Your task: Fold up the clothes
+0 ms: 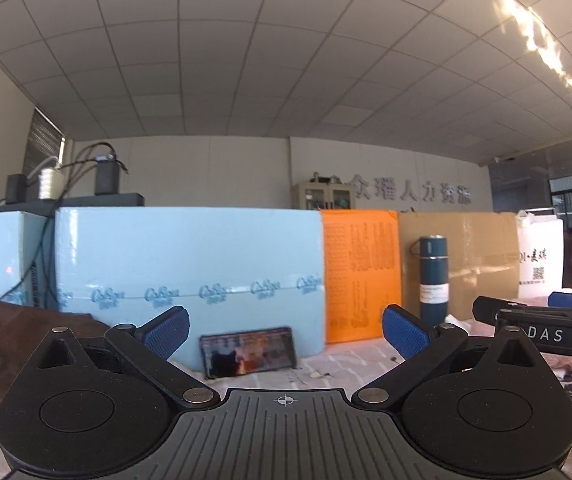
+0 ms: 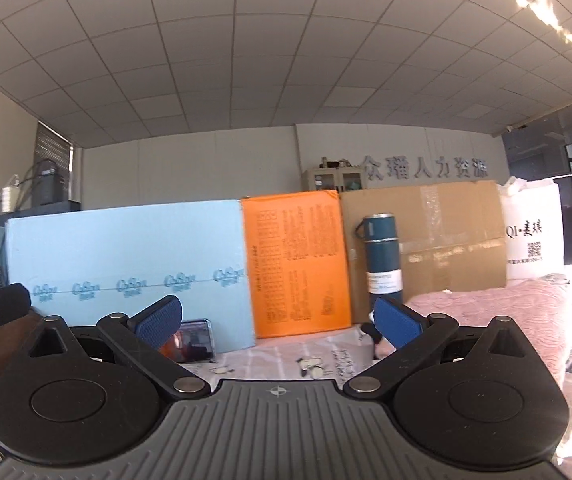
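Holding level above the table, both grippers point at the back wall of boards rather than down at any cloth. Left gripper (image 1: pixel 286 330): jaws spread wide, nothing between the blue pads (image 1: pixel 166 334). Right gripper (image 2: pixel 278 322): same, spread and empty. Garments in view: a brown garment (image 1: pixel 10 344) heaped at the far left, just left of the left gripper; a pink garment (image 2: pixel 497 312) lying low and fairly flat at the right, just beyond the right gripper's right finger. Whether either is folded cannot be told, as only edges show. Judgement: this posture fits a pause ahead of reaching for a piece, and equally a lift-off once a piece has been laid down; the step stays undecided. Any further grasp would call for tilting the fingers down to the patterned tablecloth (image 2: pixel 286 354) and finding a hem. Background: blue foam board (image 1: pixel 190 264), orange sheet (image 2: pixel 297 264), cardboard (image 2: pixel 445 236), teal flask (image 2: pixel 381 256), phone (image 1: pixel 248 350) propped against the foam.
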`<state>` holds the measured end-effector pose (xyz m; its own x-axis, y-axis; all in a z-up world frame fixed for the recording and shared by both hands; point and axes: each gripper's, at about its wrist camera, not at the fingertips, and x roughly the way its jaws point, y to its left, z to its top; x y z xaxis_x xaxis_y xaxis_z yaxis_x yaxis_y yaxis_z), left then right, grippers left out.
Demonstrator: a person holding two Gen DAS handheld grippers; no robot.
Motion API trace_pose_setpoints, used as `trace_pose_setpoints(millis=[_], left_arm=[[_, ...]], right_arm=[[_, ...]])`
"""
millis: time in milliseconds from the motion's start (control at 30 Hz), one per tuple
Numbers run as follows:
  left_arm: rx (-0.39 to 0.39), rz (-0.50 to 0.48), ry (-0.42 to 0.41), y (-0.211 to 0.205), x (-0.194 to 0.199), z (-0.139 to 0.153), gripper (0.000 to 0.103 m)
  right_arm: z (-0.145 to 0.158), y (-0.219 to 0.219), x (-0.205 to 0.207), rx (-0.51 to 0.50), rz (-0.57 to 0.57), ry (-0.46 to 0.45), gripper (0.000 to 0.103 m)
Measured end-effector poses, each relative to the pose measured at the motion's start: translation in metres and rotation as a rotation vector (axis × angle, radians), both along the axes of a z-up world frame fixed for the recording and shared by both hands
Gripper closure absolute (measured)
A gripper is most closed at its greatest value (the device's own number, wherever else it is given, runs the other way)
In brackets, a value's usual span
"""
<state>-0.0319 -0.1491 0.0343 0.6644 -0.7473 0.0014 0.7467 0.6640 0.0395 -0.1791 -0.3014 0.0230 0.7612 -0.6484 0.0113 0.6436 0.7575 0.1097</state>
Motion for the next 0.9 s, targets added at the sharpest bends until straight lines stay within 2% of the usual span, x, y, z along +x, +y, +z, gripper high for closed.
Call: trace_pose_setpoints(millis=[167,233,400,500,533,567,633,667,700,733,767,900], left_arm=[[0.047,-0.114,0.072,-0.044,0.008,0.001,0.0],[0.058,-0.152,0.096,-0.062,0.005,0.002,0.0],[0.075,-0.247,0.181,-0.103,0.012,0.003,0.0],[0.08,-0.264,0.248,-0.122,0.02,-0.001,0.0],[0.083,-0.269,0.265,-0.126,0.021,-0.003,0.0],[0.086,-0.275,0.282,-0.131,0.023,-0.005,0.0],[0.098,-0.29,0.308,-0.142,0.026,-0.008,0.0],[0.104,-0.294,0.324,-0.148,0.027,-0.009,0.0],[0.108,-0.306,0.341,-0.153,0.028,-0.011,0.0],[0.111,-0.328,0.366,-0.159,0.03,-0.013,0.0],[0.11,-0.346,0.39,-0.165,0.031,-0.014,0.0],[0.111,-0.401,0.446,-0.188,0.031,-0.02,0.0]], right_arm=[[-0.004,-0.051,-0.004,0.044,-0.092,0.096,0.0],[-0.005,-0.074,0.002,0.077,-0.114,0.162,0.0],[-0.015,-0.114,0.019,0.148,-0.164,0.259,0.001],[-0.022,-0.137,0.029,0.191,-0.193,0.315,0.007],[-0.024,-0.145,0.033,0.205,-0.203,0.334,0.018],[-0.026,-0.152,0.036,0.22,-0.213,0.352,0.024],[-0.031,-0.168,0.043,0.248,-0.232,0.39,0.049],[-0.033,-0.171,0.041,0.247,-0.238,0.384,0.054],[-0.034,-0.172,0.037,0.244,-0.243,0.369,0.066],[-0.033,-0.172,0.032,0.242,-0.25,0.353,0.086],[-0.031,-0.173,0.026,0.257,-0.241,0.319,0.092],[-0.019,-0.173,-0.009,0.29,-0.261,0.162,0.095]])
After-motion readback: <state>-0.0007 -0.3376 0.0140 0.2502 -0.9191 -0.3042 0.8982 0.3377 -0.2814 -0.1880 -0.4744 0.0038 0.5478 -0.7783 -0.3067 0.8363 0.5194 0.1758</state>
